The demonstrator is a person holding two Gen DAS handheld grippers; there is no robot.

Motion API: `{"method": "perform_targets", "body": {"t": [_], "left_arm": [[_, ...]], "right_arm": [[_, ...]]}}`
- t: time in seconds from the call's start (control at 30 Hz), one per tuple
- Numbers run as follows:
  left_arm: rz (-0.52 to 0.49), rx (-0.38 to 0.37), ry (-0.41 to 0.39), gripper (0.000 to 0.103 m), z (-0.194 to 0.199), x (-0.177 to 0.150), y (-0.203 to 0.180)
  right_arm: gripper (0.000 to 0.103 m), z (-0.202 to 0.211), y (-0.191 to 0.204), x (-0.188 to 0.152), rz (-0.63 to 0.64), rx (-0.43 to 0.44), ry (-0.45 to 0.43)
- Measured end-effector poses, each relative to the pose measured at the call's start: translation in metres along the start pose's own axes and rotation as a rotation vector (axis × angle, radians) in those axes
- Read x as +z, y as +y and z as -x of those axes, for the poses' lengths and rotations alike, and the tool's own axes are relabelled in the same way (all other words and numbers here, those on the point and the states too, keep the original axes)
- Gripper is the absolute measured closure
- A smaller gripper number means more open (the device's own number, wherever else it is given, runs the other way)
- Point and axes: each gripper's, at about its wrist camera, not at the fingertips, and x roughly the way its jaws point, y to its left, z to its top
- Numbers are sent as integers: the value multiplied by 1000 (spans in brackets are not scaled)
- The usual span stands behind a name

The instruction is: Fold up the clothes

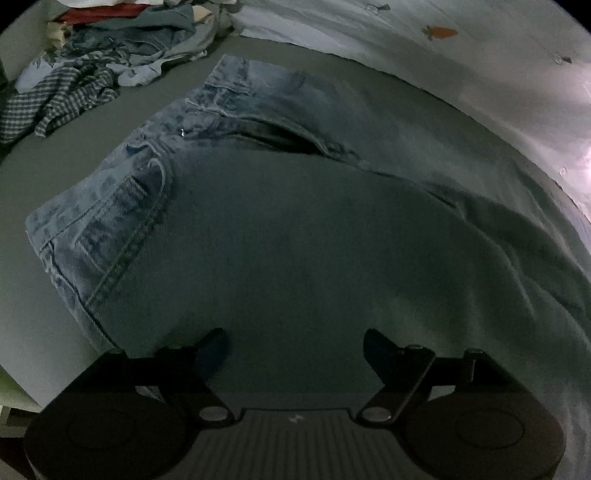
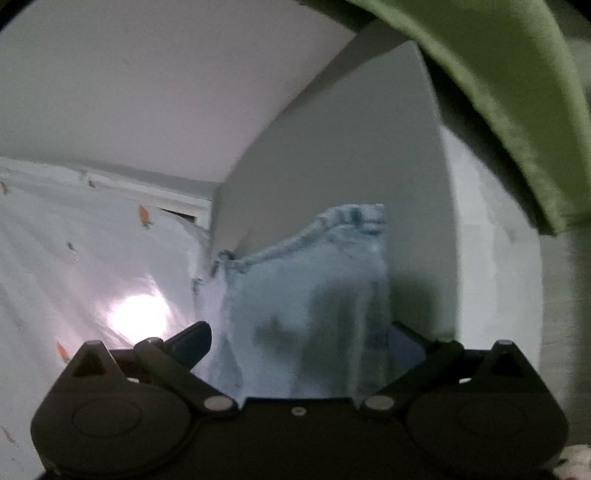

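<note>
The pale, acid-washed blue denim jeans [image 1: 229, 206] are lying spread on the flat grey worktop [image 1: 96, 147], waistband and pocket stitching facing up, and the left gripper [image 1: 295, 354] is hovering just above the seat of them with its jaws standing wide and nothing between them. In the right wrist view, the right gripper [image 2: 299, 347] is pointing toward a grey upright panel [image 2: 332, 147], and a hemmed leg end of the jeans [image 2: 314, 280] is standing in the gap between its jaws; these are spread wide, and the pads do not appear to be pressing on the cloth, though motion blur is making contact hard to judge. Beyond the waistband of the jeans, a heap of unfolded clothes [image 1: 122, 48], among them a blue-and-white checked garment [image 1: 55, 103], is waiting at the far corner of the worktop. A white sheet with small orange carrot prints [image 1: 439, 33] is hanging beyond the jeans as a backdrop. Judging by this, the folding is at an early stage: the jeans are laid out but showing no finished fold, and the whole heap is still left to do.
</note>
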Motion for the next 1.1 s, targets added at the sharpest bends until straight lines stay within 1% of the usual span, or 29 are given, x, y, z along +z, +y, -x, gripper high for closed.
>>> {"method": "perform_targets", "body": {"t": [0.03,0.1,0.17,0.23,0.27,0.3,0.33,0.37,0.43,0.47,0.53,0.63,0.77,0.83,0.87,0.9,0.93,0.97,1.0,1.03,1.07,1.1], "left_arm": [[-8,-1,-1,21,0,-2,0],[-19,-3,-4,20,2,-6,-1],[-21,-8,-2,20,3,-9,0],[-19,-14,0,20,4,-11,1],[-16,-19,0,20,6,-12,2],[-12,-24,-1,20,7,-13,3],[-6,-28,-2,20,9,-14,4],[0,-32,-4,20,11,-16,6],[13,-40,-5,20,13,-20,10],[19,-45,-5,20,15,-22,11],[25,-56,-8,20,18,-24,14],[36,-73,-20,21,23,-27,19],[69,-101,-21,21,26,-28,24],[84,-116,-17,22,27,-28,27],[91,-124,-16,22,28,-28,29],[99,-136,-12,22,28,-28,31],[107,-150,-6,22,28,-27,33],[117,-165,-1,22,29,-27,35],[128,-180,2,22,30,-27,38],[137,-191,6,22,31,-28,41],[144,-198,8,22,33,-28,44],[149,-201,9,22,35,-29,47]], "right_arm": [[1,1,-1,-2,16,-3,11],[1,-2,-1,-5,33,27,27],[5,-7,0,-8,41,34,32],[15,-9,0,-12,62,8,32],[19,-13,1,-14,71,4,43],[22,-15,3,-16,83,2,46],[22,-15,6,-19,99,5,46],[23,-15,8,-21,116,20,51],[30,-15,12,-22,126,62,62],[31,-15,13,-21,123,75,70],[42,-17,12,-19,119,47,82],[55,-21,10,-15,145,-55,96],[55,-26,4,-14,90,-46,103],[55,-30,6,-15,90,-60,101],[56,-32,7,-15,86,-46,108],[65,-32,6,-17,76,-16,120],[80,-30,2,-19,56,24,129],[84,-30,-1,-20,29,45,132],[84,-30,-4,-22,1,64,133],[84,-30,-6,-22,1,40,128],[84,-30,-5,-22,25,-6,137],[88,-33,-3,-23,68,-67,164]]}}
